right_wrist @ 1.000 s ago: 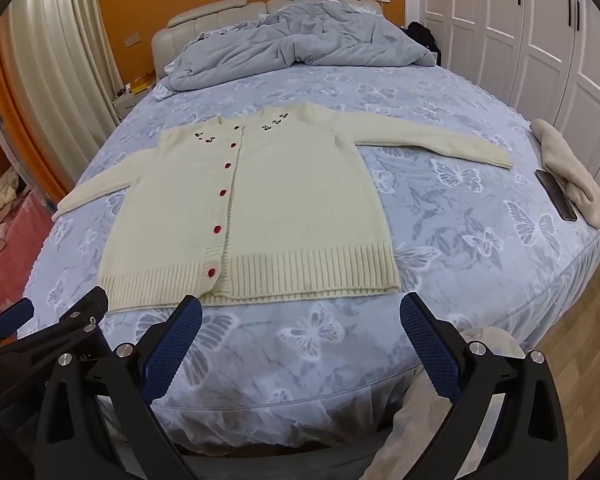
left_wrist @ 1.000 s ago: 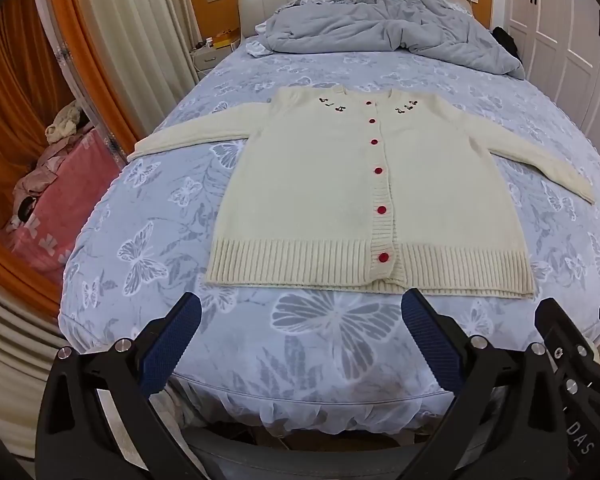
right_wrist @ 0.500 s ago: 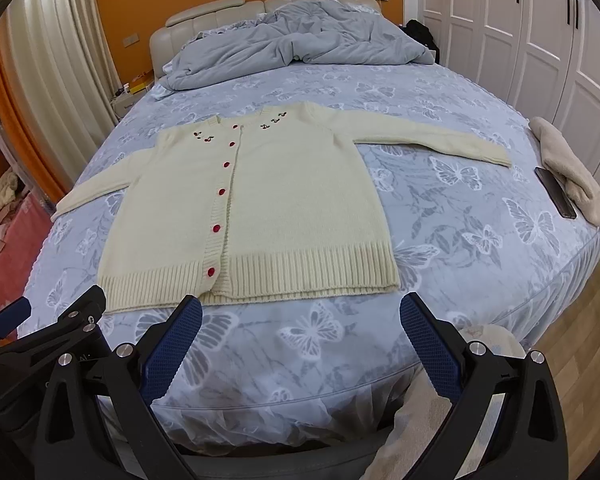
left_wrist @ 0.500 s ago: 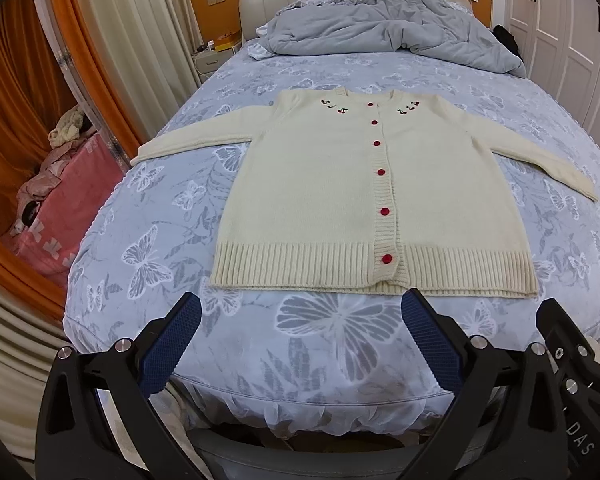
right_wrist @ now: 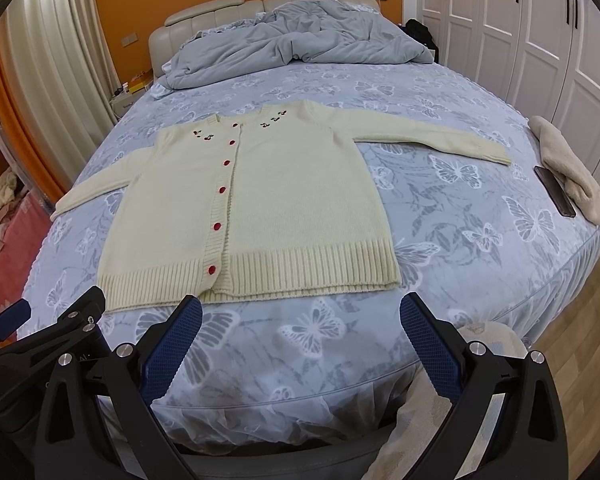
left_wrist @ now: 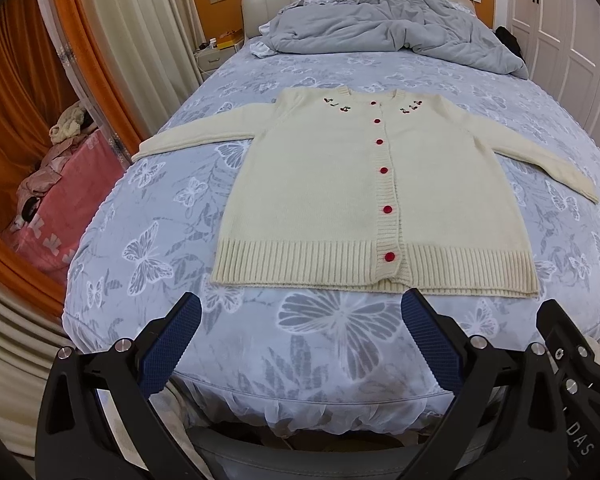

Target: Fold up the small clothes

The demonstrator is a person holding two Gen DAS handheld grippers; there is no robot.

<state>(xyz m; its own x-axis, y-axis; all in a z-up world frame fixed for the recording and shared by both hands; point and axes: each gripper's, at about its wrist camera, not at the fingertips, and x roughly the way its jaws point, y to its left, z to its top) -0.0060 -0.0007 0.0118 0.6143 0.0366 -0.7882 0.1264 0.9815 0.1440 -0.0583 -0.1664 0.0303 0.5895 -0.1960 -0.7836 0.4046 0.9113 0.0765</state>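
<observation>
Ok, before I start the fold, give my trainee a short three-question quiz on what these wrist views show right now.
1. True or false: the cream knitted cardigan with red buttons lies flat with both sleeves spread out.
2. Which is open: the left gripper, the right gripper, or both?
3. Fill in: beside the beige towel at the edge of the butterfly-print blue bedsheet lies a dark ____.

Key
1. True; it is buttoned and not yet folded.
2. Both; neither holds anything, and both hover short of the ribbed hem.
3. Phone.
</observation>
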